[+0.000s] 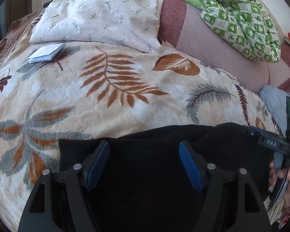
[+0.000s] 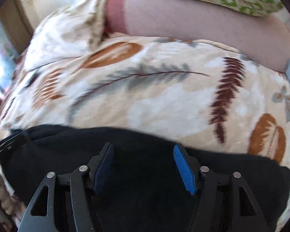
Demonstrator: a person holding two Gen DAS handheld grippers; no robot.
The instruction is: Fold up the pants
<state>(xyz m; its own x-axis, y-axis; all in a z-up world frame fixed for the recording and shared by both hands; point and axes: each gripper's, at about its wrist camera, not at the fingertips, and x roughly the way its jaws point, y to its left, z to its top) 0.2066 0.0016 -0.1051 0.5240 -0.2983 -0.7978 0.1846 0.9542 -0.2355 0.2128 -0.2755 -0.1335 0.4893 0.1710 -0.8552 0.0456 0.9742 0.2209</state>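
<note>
The black pants (image 1: 145, 170) are lying along the near edge of a cream blanket (image 1: 110, 104) printed with brown and grey leaves, and so much of the dark cloth is running under the frames' lower edges that neither the legs nor the waistband can be told apart. In the left wrist view the left gripper (image 1: 145, 166) is pointing down over the pants with its blue pads standing wide apart, the cloth showing between them but not pinched; whether the tips are touching it is hard to say. In the right wrist view, which is blurring throughout, the right gripper (image 2: 144, 168) is hanging the same way over the pants (image 2: 145, 154), jaws wide and gripping nothing. At the right edge of the left view, the other tool's black body is showing white letters that seem to read "DAS", upside down, beside a glowing green light, and part of a hand (image 1: 286, 183) is wrapping its handle. Farther off, a small white booklet (image 1: 45, 53) is resting on the blanket, its print too small to read. Behind it a white pillow (image 1: 98, 15) with sprigs is leaning by a pink cushion (image 1: 212, 44), and a green patterned bundle (image 1: 241, 19) is being cut off at the top right.
</note>
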